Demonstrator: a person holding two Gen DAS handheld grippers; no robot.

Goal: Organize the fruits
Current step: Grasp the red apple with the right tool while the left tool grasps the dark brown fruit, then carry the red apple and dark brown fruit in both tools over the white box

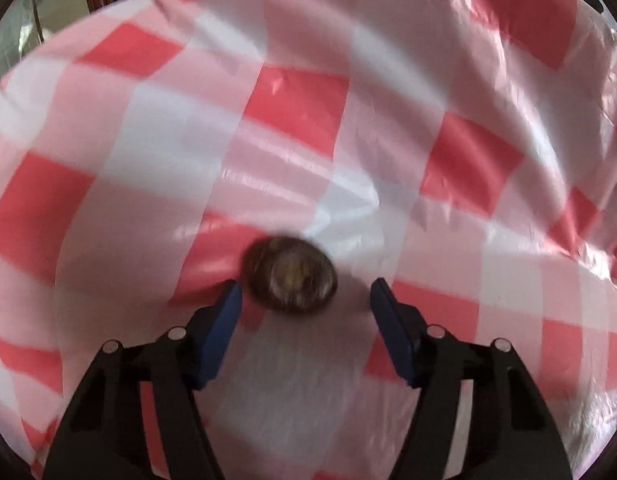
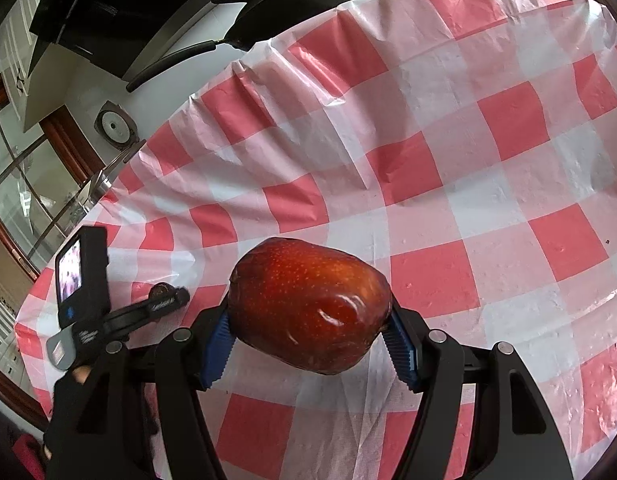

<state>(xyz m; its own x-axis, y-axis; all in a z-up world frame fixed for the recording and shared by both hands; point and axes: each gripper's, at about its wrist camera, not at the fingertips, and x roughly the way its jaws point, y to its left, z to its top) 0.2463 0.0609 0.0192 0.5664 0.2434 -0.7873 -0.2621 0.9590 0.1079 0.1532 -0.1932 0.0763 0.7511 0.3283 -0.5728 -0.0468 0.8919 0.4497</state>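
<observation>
1. Right claw: blue pads pinching a red apple, lifted above the desk; pad faces mostly hidden behind the fruit.
2. Left claw: spread; a blurred, dark round fruit lies between the tips on the desk, nearer the left pad; contact unclear.
3. Checked cloth: open from 10 to 2 o'clock; the desk's far edge lies at 11.

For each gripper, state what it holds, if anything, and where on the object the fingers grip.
Right gripper: red apple, pinched at its two opposite sides. Left gripper: holds nothing; the small brown fruit lies just beyond its open fingertips.
</observation>
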